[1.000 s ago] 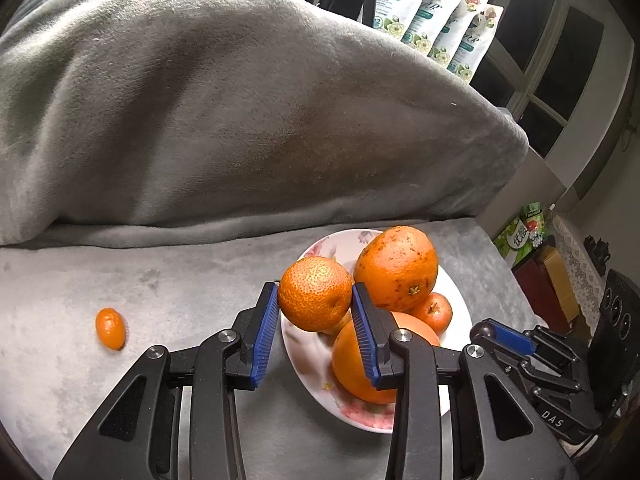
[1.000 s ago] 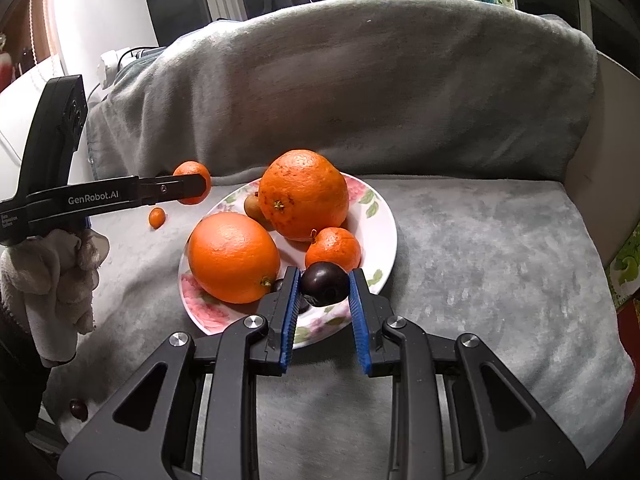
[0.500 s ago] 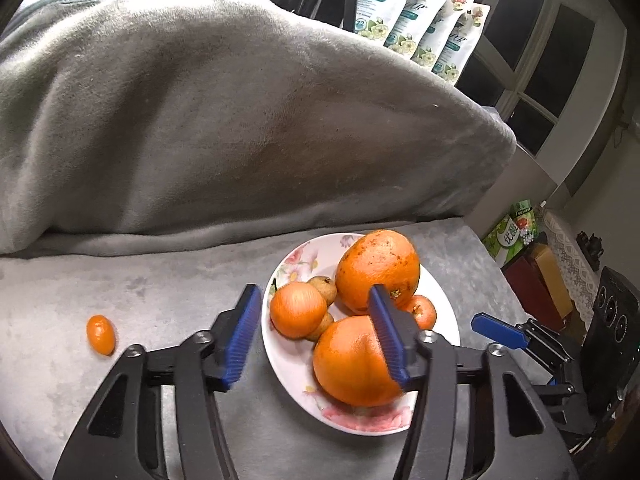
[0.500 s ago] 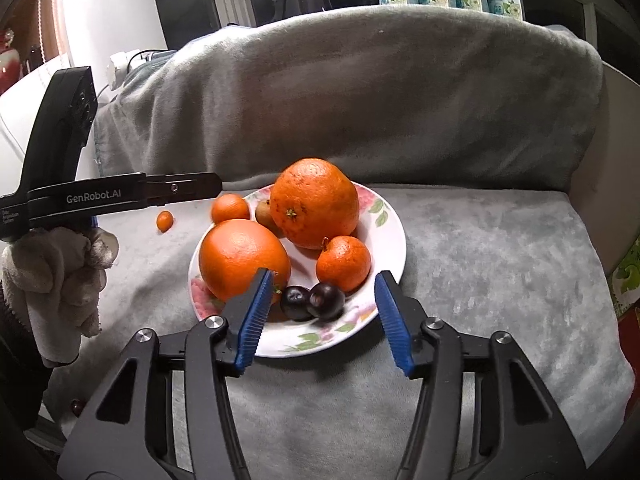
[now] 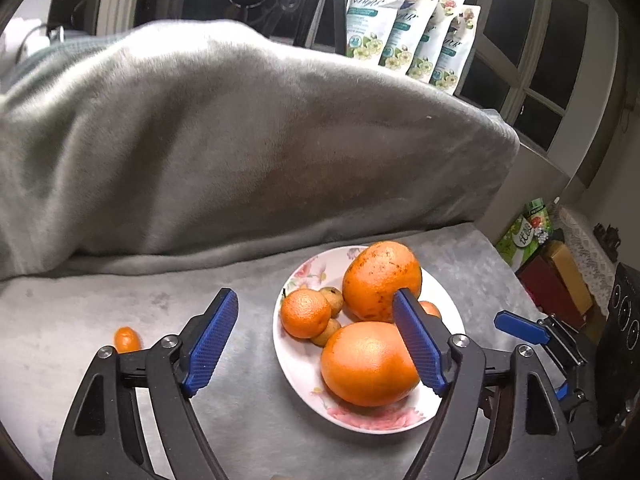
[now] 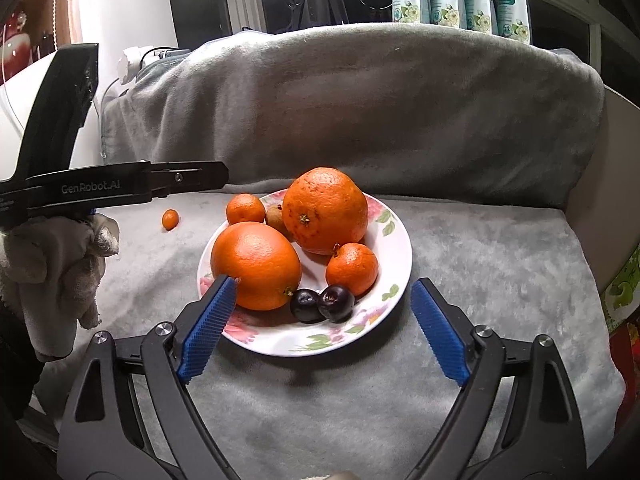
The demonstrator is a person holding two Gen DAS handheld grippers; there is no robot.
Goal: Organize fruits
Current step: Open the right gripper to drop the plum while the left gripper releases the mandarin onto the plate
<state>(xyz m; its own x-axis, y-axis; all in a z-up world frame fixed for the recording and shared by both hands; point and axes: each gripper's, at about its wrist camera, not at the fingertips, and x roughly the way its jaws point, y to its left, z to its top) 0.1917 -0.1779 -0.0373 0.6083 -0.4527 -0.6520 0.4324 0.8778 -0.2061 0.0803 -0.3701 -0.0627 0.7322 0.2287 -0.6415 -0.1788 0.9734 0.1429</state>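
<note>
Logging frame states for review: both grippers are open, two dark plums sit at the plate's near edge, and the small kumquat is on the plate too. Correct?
Not quite. The kumquat lies off the plate, on the grey blanket to its left, as the right wrist view shows. The rest holds: the left gripper and right gripper are open, and the two dark plums sit at the near edge.

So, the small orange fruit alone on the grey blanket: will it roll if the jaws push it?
Probably. The small orange fruit looks oval and smooth, so it may roll sideways. The soft grey blanket should slow it. It seems light, likely easy to lift.
</note>
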